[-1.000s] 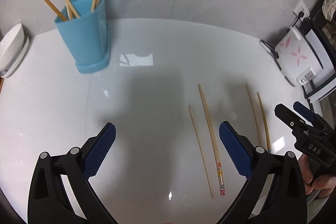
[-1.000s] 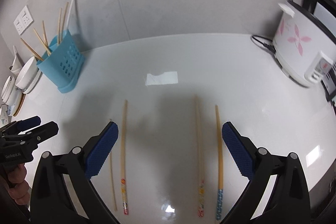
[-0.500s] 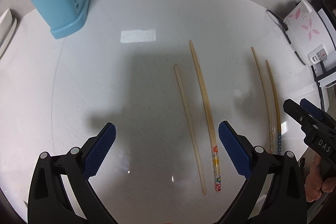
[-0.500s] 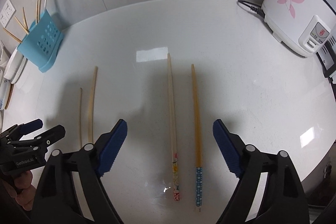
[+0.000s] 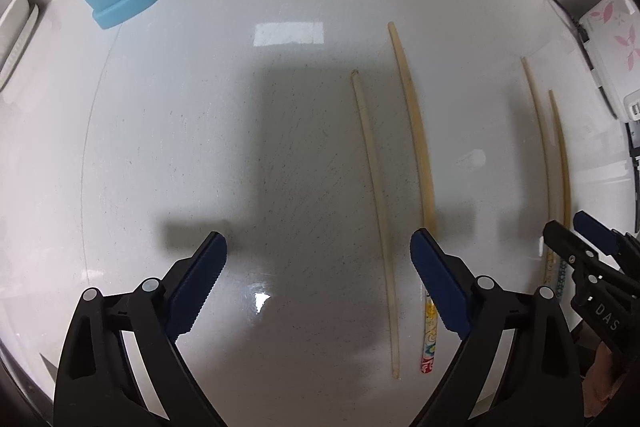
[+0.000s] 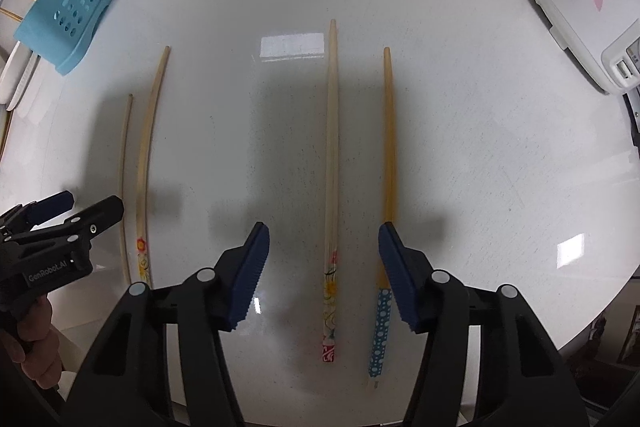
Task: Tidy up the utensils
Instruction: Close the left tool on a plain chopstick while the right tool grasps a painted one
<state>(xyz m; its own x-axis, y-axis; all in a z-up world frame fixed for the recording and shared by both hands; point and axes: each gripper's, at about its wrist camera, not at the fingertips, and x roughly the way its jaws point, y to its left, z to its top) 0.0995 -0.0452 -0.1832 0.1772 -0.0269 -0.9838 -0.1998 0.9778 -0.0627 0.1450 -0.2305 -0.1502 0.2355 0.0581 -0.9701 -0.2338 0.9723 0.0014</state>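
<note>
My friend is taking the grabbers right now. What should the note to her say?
Left gripper: open, empty, above the plain pale wooden chopstick and the flower-handled wooden chopstick.
Right gripper: open, empty, above the red-tipped flowered chopstick and the blue dotted-handle chopstick.
All four lie side by side, apart, on the white glossy table.
The blue perforated plastic utensil holder stands at the far left and already holds some sticks.
Done: nothing gripped yet. Left: grasp each chopstick and probably drop it in the holder.
</note>
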